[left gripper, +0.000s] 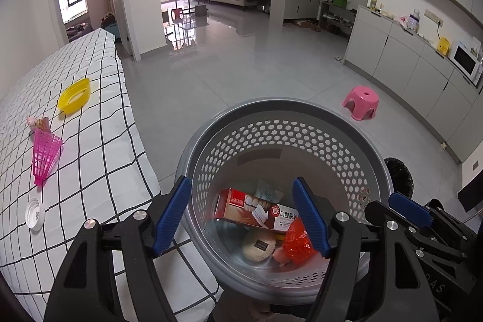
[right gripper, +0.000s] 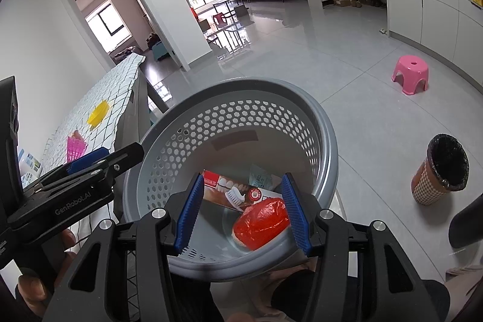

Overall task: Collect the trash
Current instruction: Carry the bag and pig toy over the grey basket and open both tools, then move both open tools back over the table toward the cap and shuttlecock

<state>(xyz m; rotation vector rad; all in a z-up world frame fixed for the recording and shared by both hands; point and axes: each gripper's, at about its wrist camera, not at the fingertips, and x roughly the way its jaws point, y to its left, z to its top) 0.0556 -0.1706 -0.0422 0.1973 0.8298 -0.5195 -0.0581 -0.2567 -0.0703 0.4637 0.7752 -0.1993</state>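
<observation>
A grey perforated basket [left gripper: 280, 110] [right gripper: 241, 89] stands beside the checked table and holds a red toothpaste box [left gripper: 250, 208] [right gripper: 232, 190], a red plastic wrapper [left gripper: 297, 242] [right gripper: 261, 222], a round beige pad [left gripper: 258, 245] and a small pale packet [left gripper: 267, 192]. My left gripper [left gripper: 241, 219] is open and empty above the basket's mouth. My right gripper [right gripper: 241, 216] is open and empty above it too. On the table lie a pink plastic cone [left gripper: 45, 156], a yellow ring [left gripper: 75, 95], a small wrapper [left gripper: 39, 122] and a white lid [left gripper: 35, 214].
The checked tablecloth [left gripper: 90, 141] drops off at the table edge next to the basket. A pink stool [left gripper: 360, 102] and a checkered bin with a black liner [right gripper: 440, 171] stand on the grey tile floor. White cabinets line the right wall.
</observation>
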